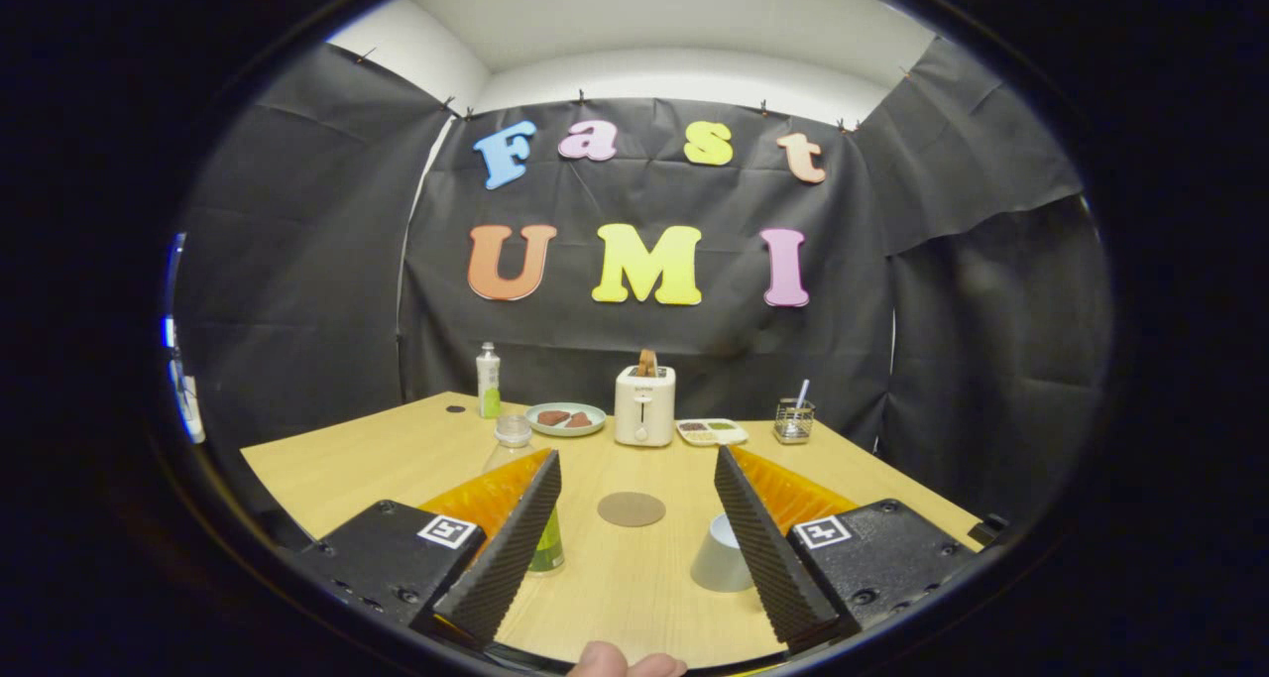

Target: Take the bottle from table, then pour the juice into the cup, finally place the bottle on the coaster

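My gripper [634, 469] is open above the wooden table [397, 459], with nothing between its fingers. A clear bottle with a pale cap [513, 431] and green juice at its base stands upright behind the left finger [516, 538], which hides most of it. A white cup [721, 556] sits on the table beside the right finger [758, 538], partly covered by it. A round brown coaster [632, 508] lies flat on the table between the fingers and a little beyond them.
Along the table's far side stand a second bottle [488, 381], a plate with brown pieces [565, 419], a white toaster [644, 405], a small snack tray [711, 431] and a wire holder [794, 420]. A person's fingertip [625, 663] shows nearest me.
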